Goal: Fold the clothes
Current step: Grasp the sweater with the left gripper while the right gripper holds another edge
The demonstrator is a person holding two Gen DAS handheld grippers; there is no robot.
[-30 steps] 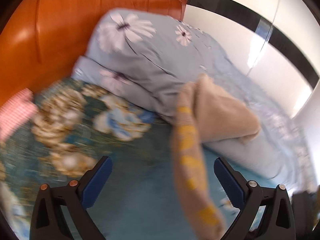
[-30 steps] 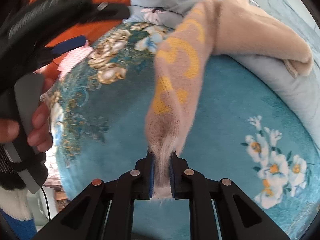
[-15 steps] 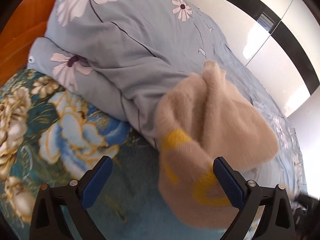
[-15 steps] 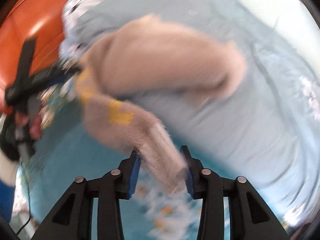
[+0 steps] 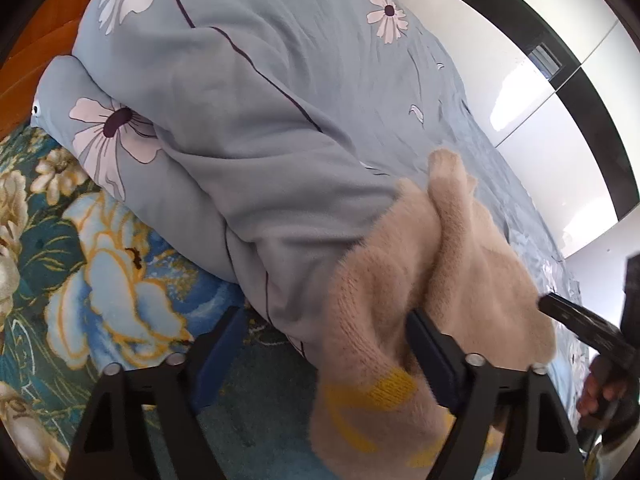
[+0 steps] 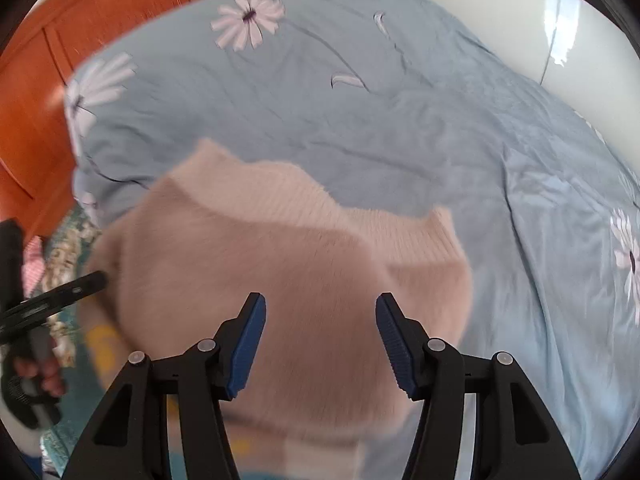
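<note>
A fuzzy beige sweater with yellow markings lies bunched against the blue-grey duvet; it also shows in the right wrist view. My left gripper is open, its jaws wide apart, with a fold of the sweater lying between them and over the right finger. My right gripper is open and empty, hovering just above the sweater's body. The right gripper's handle and hand show at the right edge of the left wrist view.
A blue-grey duvet with white flowers is piled across the bed. A teal floral blanket covers the near side. An orange wooden headboard stands at the left. White wardrobe doors are behind.
My right gripper opened and let go of the sweater sleeve, which dropped onto the pile. My left gripper moved in closer, so the sweater now lies between its fingers.
</note>
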